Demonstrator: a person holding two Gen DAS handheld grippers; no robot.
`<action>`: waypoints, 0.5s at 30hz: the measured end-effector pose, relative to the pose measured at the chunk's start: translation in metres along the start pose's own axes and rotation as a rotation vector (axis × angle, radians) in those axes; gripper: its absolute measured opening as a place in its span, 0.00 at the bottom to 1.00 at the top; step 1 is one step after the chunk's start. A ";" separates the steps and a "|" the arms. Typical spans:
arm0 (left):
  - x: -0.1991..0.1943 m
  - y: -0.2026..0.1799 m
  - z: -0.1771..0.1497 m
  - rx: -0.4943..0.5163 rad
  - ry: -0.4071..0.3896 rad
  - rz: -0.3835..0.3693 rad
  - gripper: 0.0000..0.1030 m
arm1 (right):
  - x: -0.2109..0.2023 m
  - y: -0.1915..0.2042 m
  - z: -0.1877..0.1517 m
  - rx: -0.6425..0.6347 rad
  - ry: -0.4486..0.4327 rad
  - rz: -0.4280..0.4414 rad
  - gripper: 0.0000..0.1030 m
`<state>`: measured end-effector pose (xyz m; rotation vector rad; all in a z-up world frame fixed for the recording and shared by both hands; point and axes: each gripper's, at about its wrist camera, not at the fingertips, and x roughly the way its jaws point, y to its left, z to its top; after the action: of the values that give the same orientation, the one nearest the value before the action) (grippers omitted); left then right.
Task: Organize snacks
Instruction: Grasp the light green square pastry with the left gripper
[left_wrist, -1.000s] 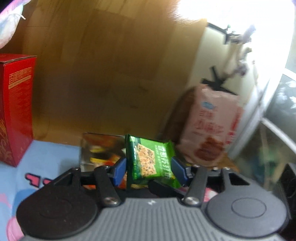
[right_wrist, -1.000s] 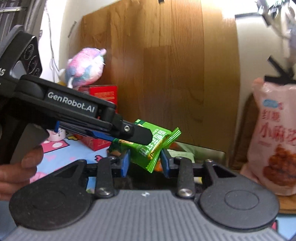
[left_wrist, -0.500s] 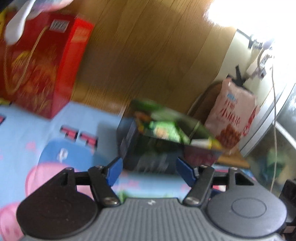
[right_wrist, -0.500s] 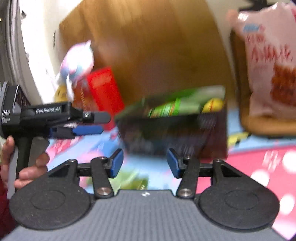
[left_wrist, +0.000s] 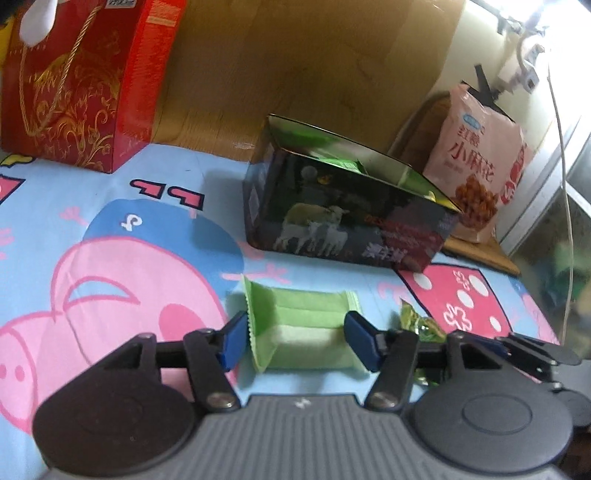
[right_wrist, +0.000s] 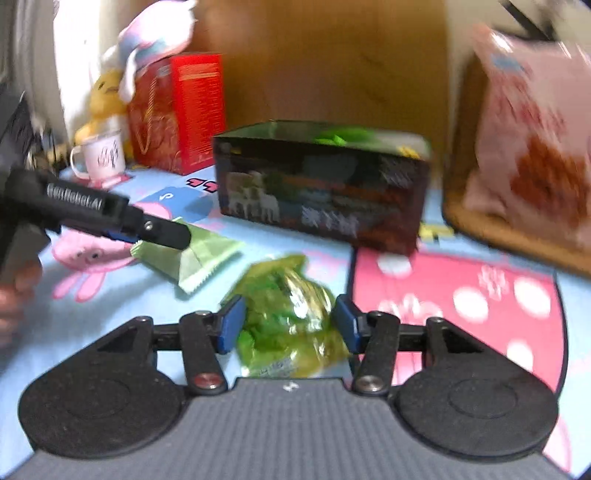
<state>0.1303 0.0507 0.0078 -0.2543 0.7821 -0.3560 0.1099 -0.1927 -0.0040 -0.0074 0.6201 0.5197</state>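
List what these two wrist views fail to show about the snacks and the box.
- Dark box contents: both views show only green scraps above its rim; the front wall hides the rest.
- Crinkly green packet print: right wrist view, motion blur.
- Same packet in the left wrist view: mostly hidden behind the left gripper's finger.
- Pale green packet label: plain side showing, near end hidden by the gripper body.

You're working in a home: a cartoon pig mat (left_wrist: 110, 266) covers the surface, plush toys (right_wrist: 110, 88) and a mug (right_wrist: 101, 157) sit by a red gift box (left_wrist: 85, 81), and a pink snack bag (left_wrist: 480, 162) leans near a wooden panel (left_wrist: 295, 62).
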 end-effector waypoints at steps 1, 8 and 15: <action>-0.002 -0.003 -0.003 0.010 0.002 -0.009 0.52 | -0.005 -0.001 -0.003 0.011 -0.001 -0.003 0.54; -0.013 -0.024 -0.024 0.084 0.008 -0.039 0.50 | -0.021 0.010 -0.020 0.014 -0.040 -0.045 0.54; -0.022 -0.010 -0.021 -0.028 0.027 -0.081 0.51 | -0.018 0.024 0.015 0.023 -0.114 0.084 0.54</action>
<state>0.0988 0.0481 0.0109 -0.3090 0.8050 -0.4254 0.0950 -0.1778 0.0221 0.0699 0.5159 0.5905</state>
